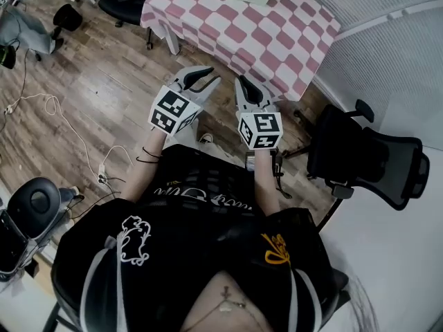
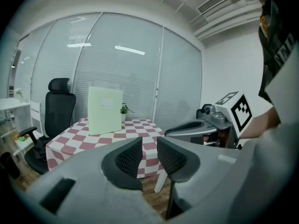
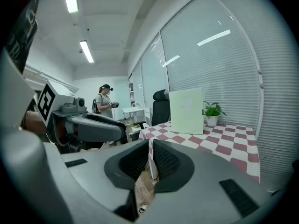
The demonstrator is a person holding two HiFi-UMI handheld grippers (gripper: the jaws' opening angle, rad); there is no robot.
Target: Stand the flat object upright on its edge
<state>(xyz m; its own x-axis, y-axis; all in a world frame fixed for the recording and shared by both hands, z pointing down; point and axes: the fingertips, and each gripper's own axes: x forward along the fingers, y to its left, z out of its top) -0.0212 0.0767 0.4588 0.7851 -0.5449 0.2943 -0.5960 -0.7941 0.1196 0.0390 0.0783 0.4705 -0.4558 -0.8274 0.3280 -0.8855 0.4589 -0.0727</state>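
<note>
Green board: upright on counter; a bump could tip it.
Left gripper: narrow, empty.
Right gripper: closed, empty.

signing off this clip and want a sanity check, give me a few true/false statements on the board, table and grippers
1. The pale green board stands upright on the checkered table. True.
2. The left gripper grips the board. False: nothing is between its jaws, and the board stands apart from it on the table.
3. A small potted plant sits on the table beside the board. True.
4. The right gripper holds its jaws wide apart. False: they are nearly together and empty.
</note>
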